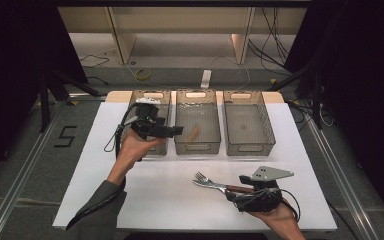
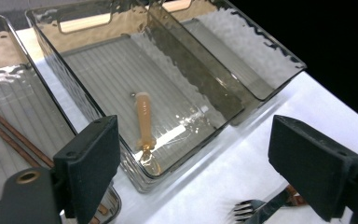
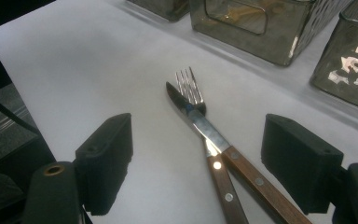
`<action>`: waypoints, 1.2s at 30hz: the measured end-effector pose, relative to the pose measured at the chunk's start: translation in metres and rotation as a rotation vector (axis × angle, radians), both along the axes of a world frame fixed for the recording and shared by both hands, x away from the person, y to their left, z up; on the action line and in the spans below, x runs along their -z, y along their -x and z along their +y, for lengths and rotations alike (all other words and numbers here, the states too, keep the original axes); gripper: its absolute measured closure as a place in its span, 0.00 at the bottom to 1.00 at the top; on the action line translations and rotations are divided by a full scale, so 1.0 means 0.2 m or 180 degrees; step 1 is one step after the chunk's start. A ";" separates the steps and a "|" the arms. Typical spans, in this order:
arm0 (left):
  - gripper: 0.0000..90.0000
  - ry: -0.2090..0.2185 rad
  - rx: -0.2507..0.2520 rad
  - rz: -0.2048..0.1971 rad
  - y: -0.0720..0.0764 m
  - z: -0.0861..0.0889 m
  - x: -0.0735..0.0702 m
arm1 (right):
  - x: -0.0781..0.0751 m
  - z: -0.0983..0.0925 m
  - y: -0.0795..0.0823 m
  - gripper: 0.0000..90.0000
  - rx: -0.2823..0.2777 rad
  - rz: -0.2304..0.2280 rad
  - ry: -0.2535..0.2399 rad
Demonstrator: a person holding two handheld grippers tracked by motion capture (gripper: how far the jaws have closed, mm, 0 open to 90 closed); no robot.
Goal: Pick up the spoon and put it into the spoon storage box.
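A fork (image 1: 200, 177) and a knife (image 1: 209, 184), both with brown wooden handles, lie crossed on the white table (image 1: 155, 200) at the front right. My right gripper (image 1: 237, 192) is open just behind their handles; in the right gripper view the fork (image 3: 189, 86) and knife (image 3: 200, 123) lie between its spread jaws (image 3: 198, 140). My left gripper (image 1: 172, 131) hovers open and holding nothing over the edge between the left bin (image 1: 150, 95) and middle bin (image 1: 196, 147). A small tan utensil (image 2: 142, 121) lies in the middle bin (image 2: 191, 74).
Three clear grey bins stand in a row at the table's back; the right bin (image 1: 247, 150) looks bare inside. Brown chopsticks (image 2: 9, 135) lie in the left bin (image 2: 9, 60). Cables and shelf legs sit on the floor beyond the table.
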State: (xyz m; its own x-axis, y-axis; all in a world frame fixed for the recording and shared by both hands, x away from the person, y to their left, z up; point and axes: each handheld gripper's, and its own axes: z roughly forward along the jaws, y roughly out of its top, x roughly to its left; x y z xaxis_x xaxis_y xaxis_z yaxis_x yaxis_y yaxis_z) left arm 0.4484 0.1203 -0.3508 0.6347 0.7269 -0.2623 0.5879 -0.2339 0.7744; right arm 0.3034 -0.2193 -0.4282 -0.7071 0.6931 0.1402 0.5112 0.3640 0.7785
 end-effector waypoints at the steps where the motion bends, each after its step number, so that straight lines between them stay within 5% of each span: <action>1: 0.18 -0.0007 -0.0011 -0.0005 0.00 0.00 0.00 | 0.00 0.00 0.00 0.29 -0.0006 0.0001 -0.0002; 12: 0.18 0.0015 0.0073 -0.0130 0.12 0.02 0.05 | 0.00 0.00 0.00 0.29 -0.0021 0.0002 0.0064; 21: 0.17 0.0172 0.0136 -0.0262 0.20 0.01 0.09 | -0.01 0.00 -0.02 0.29 -0.0052 -0.0013 0.0188; 27: 0.17 0.0015 0.0167 -0.0269 0.25 0.00 0.14 | -0.02 -0.02 -0.05 0.29 -0.0073 -0.0016 0.0254; 36: 0.17 -0.0023 0.0252 -0.0289 0.36 0.03 0.23 | -0.03 -0.03 -0.15 0.29 -0.0181 0.0058 0.0550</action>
State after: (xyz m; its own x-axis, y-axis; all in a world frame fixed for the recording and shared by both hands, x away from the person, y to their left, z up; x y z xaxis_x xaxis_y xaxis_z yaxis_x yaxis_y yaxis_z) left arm 0.3765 0.1255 -0.3961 0.7111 0.6751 -0.1962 0.4949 -0.2825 0.8217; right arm 0.3340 -0.2251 -0.4213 -0.7442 0.6670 0.0355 0.4995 0.5203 0.6926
